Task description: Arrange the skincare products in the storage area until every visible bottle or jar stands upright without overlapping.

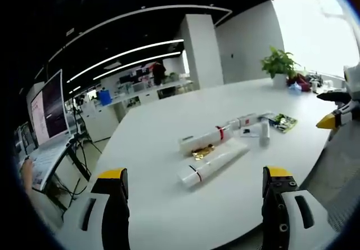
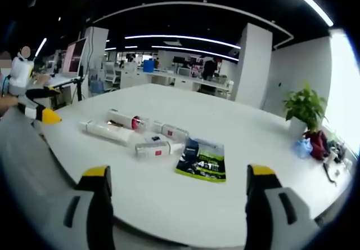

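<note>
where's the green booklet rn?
The green booklet lies flat on the white table, centre of the right gripper view, just right of the lying white tubes.

Tubes [image 1: 212, 163] on table [image 1: 169, 120], packet [image 2: 202, 159] beside.

The white table [image 2: 236, 143] has lots of bare room on the near side and the far side, so a gripper could slide in from either. In the middle, a bunch of white tubes [image 2: 121, 130] lies close together, some touching, with a green booklet [image 2: 203, 159] just to their right. Far off at the right edge stand a potted plant [image 2: 304, 110] and some small clutter [image 2: 319, 144].
</note>
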`<state>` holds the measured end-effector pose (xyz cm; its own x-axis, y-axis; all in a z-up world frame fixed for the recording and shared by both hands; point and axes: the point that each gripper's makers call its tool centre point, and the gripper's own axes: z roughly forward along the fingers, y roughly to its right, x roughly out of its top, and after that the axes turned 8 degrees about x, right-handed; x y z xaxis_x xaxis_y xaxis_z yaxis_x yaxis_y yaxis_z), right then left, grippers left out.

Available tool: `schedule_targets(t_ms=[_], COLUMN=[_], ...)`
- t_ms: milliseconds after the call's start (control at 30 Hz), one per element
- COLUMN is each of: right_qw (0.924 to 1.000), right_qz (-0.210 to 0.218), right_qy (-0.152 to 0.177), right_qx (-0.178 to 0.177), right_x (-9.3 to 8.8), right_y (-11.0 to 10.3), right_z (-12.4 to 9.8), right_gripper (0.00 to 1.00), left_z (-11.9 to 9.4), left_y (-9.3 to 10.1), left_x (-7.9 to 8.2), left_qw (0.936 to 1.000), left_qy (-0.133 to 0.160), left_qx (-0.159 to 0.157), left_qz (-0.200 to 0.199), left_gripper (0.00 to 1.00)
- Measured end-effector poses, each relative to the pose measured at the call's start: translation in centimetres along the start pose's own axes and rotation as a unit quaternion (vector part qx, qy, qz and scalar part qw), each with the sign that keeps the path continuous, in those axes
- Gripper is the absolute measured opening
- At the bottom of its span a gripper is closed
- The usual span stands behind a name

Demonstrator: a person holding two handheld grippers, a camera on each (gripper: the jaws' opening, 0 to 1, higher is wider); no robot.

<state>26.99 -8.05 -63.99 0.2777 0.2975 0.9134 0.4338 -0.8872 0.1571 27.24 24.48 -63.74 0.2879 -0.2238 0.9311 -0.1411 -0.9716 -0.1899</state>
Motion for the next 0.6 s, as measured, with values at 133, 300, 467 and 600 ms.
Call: schedule_targets(t_ms=[133,300,467,600], right_qw=[1.0,1.0,1.0,0.9999], right_qz=[0.0,0.001,-0.002,-0.002], right_qy=[0.002,-0.002,-0.009,-0.011], right_qx=[-0.001,-0.002,-0.002,0.0], right_x=[0.05,-0.09,-0.28,-0.33], right_y=[0.0,0.05,0.03,-0.03], right_z=[-0.01,-0.03,-0.03,-0.03], right_gripper=[1.0,1.0,1.0,1.0], left_z=[0.0,0.0,-0.01,-0.03], left_y=[-0.01,-0.01,0.02,0.23], left_x=[-0.09,-0.13,-0.28,-0.34], left_qw=[1.0,1.0,0.9999,0.9998], left_qy=[-0.003,-0.004,-0.008,-0.009], left_qx=[0.001,0.001,0.0,-0.006], left_qz=[0.002,0.004,0.008,0.015], left_gripper=[0.97,0.97,0.97,0.97])
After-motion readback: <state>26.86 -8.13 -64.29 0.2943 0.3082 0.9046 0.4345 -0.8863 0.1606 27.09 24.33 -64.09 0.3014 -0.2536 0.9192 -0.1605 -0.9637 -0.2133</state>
